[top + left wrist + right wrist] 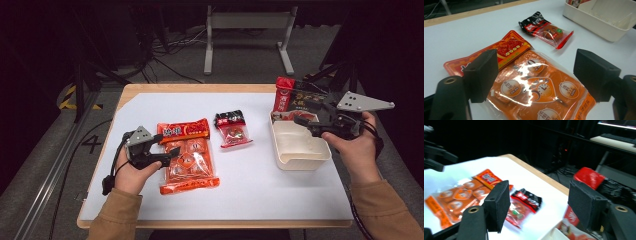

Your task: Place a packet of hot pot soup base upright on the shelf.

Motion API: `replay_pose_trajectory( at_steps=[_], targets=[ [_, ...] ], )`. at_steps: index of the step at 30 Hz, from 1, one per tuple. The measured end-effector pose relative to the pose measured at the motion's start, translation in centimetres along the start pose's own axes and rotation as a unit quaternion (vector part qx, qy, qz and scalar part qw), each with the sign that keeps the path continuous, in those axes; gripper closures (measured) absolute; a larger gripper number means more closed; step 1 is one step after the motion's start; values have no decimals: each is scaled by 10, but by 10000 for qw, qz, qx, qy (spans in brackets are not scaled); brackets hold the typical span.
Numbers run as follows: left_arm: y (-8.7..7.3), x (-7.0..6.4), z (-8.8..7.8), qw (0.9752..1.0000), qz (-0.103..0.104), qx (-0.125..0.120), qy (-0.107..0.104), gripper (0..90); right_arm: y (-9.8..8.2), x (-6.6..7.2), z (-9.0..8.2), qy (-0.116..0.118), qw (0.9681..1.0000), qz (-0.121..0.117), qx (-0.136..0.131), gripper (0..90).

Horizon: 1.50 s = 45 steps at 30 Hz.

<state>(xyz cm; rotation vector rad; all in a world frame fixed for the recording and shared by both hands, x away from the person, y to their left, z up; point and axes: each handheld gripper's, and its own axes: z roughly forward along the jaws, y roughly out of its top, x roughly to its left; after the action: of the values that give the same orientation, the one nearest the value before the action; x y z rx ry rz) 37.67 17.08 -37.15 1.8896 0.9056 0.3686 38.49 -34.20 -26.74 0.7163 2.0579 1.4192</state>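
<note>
The large orange snack pack [187, 157] lies flat on the white table cover [240, 195], left of centre, its red header end pointing away from the person. The left gripper [170, 152] hovers at the pack's left edge; in the left gripper view its two black jaws stand wide apart above the glossy orange pack [534, 87] and press on nothing, so the fingers are released. Just beyond the pack, near the middle of the table, lies a smaller packet with a black and red top [232, 129], apart from the big one and also seen in the left gripper view [546, 28]. To the right of it stands a cream rectangular tub [300, 150], with a red and black pouch [292, 97] leaning at its far end. The right gripper [305, 122] hangs over the tub's far part, held in a hand [357, 145] coming from the right; in the right gripper view its jaws are spread with nothing between them, though that picture is blurred.
</note>
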Motion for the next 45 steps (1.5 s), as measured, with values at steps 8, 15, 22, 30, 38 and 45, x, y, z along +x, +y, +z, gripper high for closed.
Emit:
replay_pose_trajectory(
  at_steps=[8, 15, 22, 30, 38, 45],
  targets=[
    [6, 22, 0, 9996, -178, -107, 182, 121, -2, 15, 3, 299, 9995, 13, -97, 354],
    [8, 35, 5, 9993, -40, -118, 355, 93, -3, 26, 3, 425, 9988, 1, -236, 352],
    [6, 49, 14, 9989, -61, -92, 454, 71, -9, 36, 3, 491, 9982, -11, -331, 351],
    [2, 70, 27, 9982, -168, -161, 547, 96, -18, 44, 3, 542, 9978, 3, -387, 351],
    [-6, 87, 42, 9973, -398, -175, 591, 133, -24, 45, 5, 620, 9973, 44, -391, 350],
    [-12, 97, 59, 9956, -576, -35, 733, 143, -28, 46, 8, 740, 9967, 30, -335, 351]
  ],
)
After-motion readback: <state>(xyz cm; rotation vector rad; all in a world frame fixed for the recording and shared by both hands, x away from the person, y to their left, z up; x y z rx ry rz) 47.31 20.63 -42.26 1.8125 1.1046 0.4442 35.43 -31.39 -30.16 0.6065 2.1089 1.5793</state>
